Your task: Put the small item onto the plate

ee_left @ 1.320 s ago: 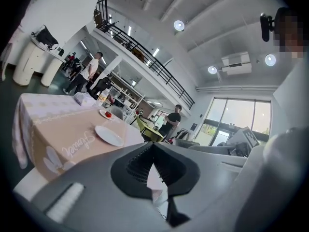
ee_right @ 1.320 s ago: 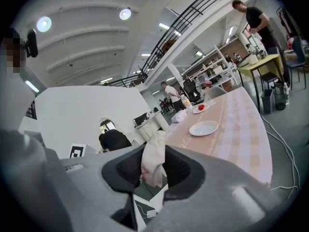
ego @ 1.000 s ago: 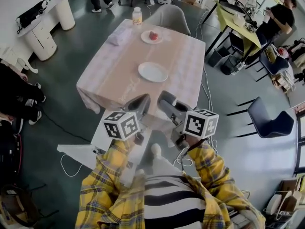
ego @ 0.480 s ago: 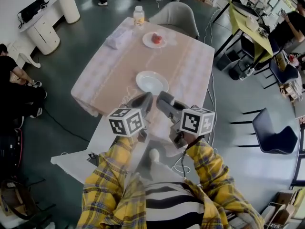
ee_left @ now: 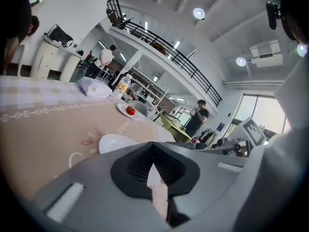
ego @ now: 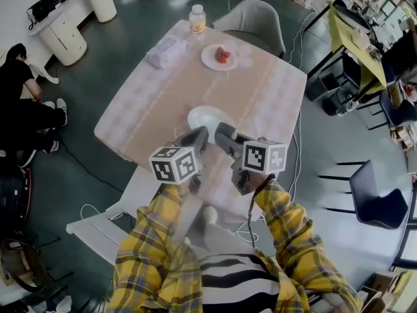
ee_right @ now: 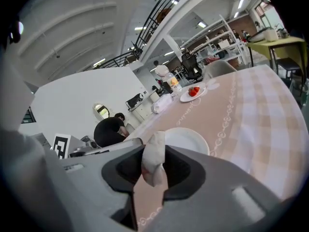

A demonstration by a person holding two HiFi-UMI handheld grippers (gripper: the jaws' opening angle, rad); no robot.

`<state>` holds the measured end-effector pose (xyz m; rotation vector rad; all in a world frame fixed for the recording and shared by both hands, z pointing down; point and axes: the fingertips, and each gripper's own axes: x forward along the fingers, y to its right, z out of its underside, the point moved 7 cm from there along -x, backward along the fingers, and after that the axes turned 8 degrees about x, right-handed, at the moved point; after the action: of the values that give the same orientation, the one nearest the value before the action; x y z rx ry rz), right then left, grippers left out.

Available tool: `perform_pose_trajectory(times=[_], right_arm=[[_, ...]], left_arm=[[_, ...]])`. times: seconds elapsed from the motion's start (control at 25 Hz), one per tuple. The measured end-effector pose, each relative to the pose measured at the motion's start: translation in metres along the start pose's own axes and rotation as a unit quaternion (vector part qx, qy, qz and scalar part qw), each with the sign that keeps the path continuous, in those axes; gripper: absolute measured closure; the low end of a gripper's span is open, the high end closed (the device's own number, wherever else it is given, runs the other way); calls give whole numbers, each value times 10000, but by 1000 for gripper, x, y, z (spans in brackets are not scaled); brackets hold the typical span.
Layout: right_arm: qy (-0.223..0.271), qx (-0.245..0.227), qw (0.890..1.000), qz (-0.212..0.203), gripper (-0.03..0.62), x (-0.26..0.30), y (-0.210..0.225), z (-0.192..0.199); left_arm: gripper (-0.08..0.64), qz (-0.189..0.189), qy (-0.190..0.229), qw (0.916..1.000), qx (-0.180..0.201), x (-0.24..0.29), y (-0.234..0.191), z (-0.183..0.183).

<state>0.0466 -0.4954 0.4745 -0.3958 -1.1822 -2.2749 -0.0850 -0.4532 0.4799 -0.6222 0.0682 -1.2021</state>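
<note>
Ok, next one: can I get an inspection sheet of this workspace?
Surface: table, checked cloth.
Job's things: small item between the right jaws; white plate empty, on the table.
Clutter: far plate with red fruit, bottle, clear bag.
Grippers: right hand-held gripper shut on the small item; left hand-held gripper shut, empty.
Cables: white cable on floor.
Surroundings: grey chair, seated person.

Bare tablecloth (ego: 163, 103) lies open all around the near white plate (ego: 203, 115). The far end is crowded with a fruit plate (ego: 219, 56), bottle (ego: 197, 19) and plastic bag (ego: 166, 49), with a grey chair (ego: 251, 18) just beyond.
</note>
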Motion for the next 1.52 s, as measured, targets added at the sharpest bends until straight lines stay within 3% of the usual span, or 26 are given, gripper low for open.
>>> perform_pose_trajectory(times=[0.36, 0.72, 1.04, 1.16, 1.24, 1.52], right_arm=[[-470, 695, 9962, -241, 488, 50, 22, -7], [-609, 1352, 9889, -125, 486, 73, 36, -13], [-800, 996, 9913, 316, 480, 76, 36, -17], [-993, 648, 9918, 478, 463, 77, 37, -16], [-1072, 374, 9917, 599, 418, 75, 36, -16], [-1057, -338, 9892, 954, 407, 68, 30, -21]], left_arm=[[572, -181, -261, 9993, 215, 25, -14, 2], [572, -329, -372, 9984, 271, 31, -25, 6], [572, -324, -463, 9976, 408, 36, -26, 5], [572, -335, -465, 9974, 428, 37, -25, 6], [572, -363, -471, 9973, 420, 36, -26, 7], [572, -374, -499, 9972, 414, 34, -26, 6]])
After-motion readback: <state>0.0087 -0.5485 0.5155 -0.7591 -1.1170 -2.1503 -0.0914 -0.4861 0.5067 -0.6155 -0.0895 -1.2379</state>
